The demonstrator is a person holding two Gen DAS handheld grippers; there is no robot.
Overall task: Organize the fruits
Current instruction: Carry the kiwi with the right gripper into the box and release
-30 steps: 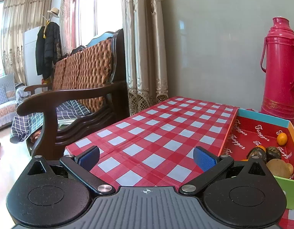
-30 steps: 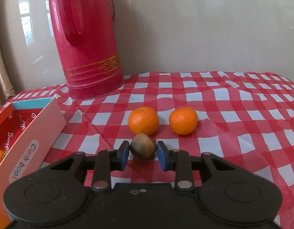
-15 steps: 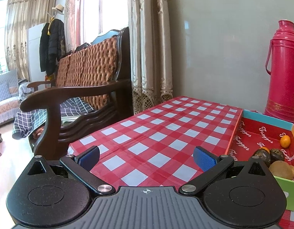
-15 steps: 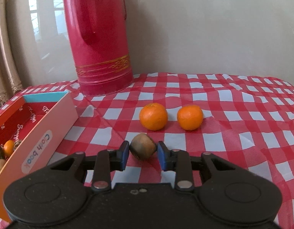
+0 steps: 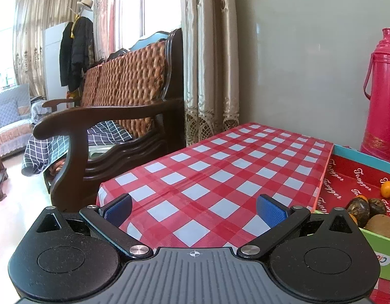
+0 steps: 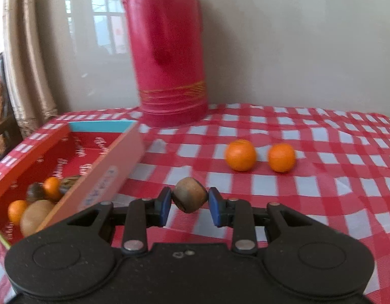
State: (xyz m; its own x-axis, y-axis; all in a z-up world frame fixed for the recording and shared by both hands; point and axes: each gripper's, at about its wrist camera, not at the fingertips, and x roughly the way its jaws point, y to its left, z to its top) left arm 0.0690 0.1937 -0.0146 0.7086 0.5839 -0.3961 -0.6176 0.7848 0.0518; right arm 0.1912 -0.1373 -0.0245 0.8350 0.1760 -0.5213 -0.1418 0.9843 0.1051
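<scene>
My right gripper [image 6: 190, 205] is shut on a small brown fruit [image 6: 190, 197] and holds it above the checked tablecloth, just right of the red-lined box [image 6: 111, 167]. The box holds small oranges, dark fruits and a kiwi [image 6: 36, 216]. Two oranges [image 6: 240, 155] [image 6: 281, 157] lie on the cloth beyond the gripper. My left gripper [image 5: 193, 206] is open and empty over the cloth, left of the same box [image 5: 347, 179], where several fruits [image 5: 367, 209] sit.
A tall red thermos [image 6: 169, 50] stands at the wall behind the box; it also shows in the left wrist view [image 5: 382, 96]. A wooden armchair [image 5: 106, 116] stands beside the table's left edge [image 5: 103, 190]. Curtains hang at the corner.
My right gripper has swung left with the brown fruit, bringing the box's inside into view and the oranges further right. The left gripper has drifted slightly left, staying open.
</scene>
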